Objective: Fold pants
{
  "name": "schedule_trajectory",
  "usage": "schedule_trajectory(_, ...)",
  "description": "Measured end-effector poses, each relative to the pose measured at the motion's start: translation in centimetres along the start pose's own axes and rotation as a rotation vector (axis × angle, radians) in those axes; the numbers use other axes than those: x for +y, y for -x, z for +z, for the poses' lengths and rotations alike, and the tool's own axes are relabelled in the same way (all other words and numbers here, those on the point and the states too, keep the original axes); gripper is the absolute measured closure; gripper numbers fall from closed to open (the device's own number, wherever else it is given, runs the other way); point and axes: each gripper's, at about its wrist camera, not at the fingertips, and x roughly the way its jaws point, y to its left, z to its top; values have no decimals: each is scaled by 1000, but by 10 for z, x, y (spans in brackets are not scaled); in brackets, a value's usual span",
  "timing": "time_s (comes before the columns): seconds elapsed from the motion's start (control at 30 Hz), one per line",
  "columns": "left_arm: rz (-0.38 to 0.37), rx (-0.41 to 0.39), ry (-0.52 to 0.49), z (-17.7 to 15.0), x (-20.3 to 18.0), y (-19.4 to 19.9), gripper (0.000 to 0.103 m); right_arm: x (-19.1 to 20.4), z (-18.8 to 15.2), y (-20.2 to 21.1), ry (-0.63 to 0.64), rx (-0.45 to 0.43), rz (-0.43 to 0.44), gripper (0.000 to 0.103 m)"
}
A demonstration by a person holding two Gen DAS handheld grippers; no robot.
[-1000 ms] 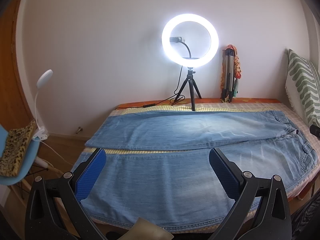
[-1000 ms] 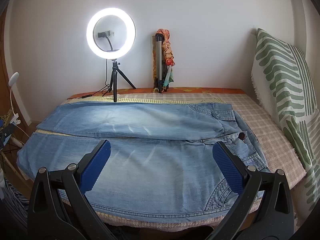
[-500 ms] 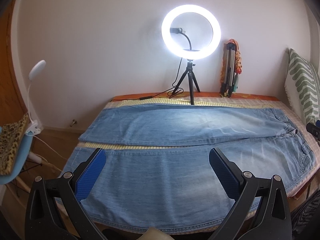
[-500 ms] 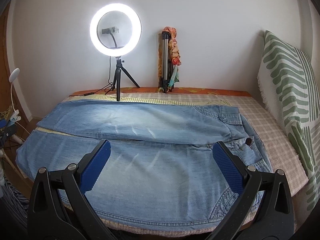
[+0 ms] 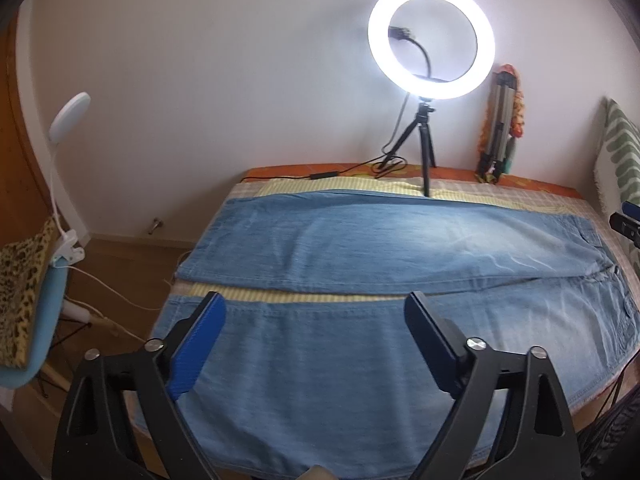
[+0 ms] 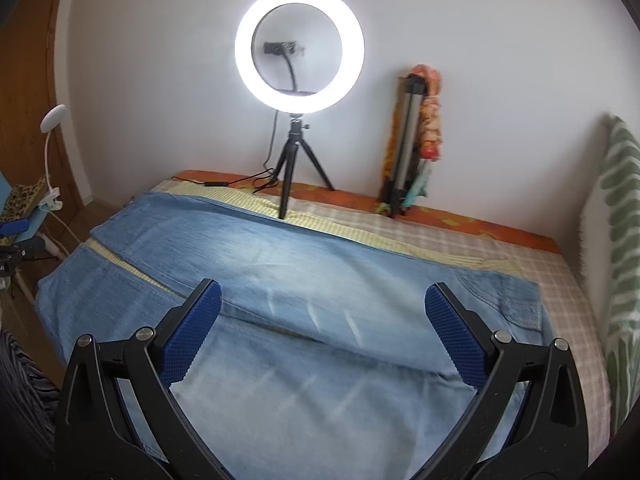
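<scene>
Light-blue denim pants (image 5: pixel 360 280) — spread flat on the bed (image 6: pixel 460 240), unfolded.
Legs run crosswise; left gripper (image 5: pixel 316 320) nearer hems, right gripper (image 6: pixel 324 300) nearer waistband — both spread wide, empty, hovering above.

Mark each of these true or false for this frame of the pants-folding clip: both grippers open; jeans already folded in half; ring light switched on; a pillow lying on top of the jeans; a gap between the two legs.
1. Both the left gripper and the right gripper are open and hold nothing. True.
2. The jeans are already folded in half. False: they lie spread flat on the bed, both legs side by side.
3. The ring light is lit. True.
4. The striped pillow lies on the jeans. False: it stands at the bed's edge, apart from them.
5. Bed cover shows between the two legs. True.
</scene>
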Motion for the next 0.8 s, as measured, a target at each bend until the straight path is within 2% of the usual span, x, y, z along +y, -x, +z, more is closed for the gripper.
schedule_trajectory(0.07, -11, 9, 13, 10, 14, -9, 23, 2, 12, -20, 13, 7, 48, 0)
schedule_trajectory(0.13, -12, 8, 20, 20, 28, -17, 32, 6, 24, -39, 37, 19, 99, 0)
schedule_trajectory(0.2, 3, 22, 27, 32, 42, -30, 35, 11, 32, -54, 70, 24, 133, 0)
schedule_trajectory(0.43, -36, 96, 122, 91, 95, -81, 50, 16, 56, -120, 190, 90, 130, 3)
schedule_trajectory(0.53, -4, 90, 126, 124, 111, -99, 50, 12, 63, -150, 240, 135, 125, 8)
schedule_trajectory(0.67, 21, 89, 143, 163, 122, -118, 50, 3, 74, -190, 254, 196, 165, 18)
schedule_trajectory(0.8, 42, 96, 116, 193, 116, -139, 50, 1, 79, -230, 292, 266, 181, 20)
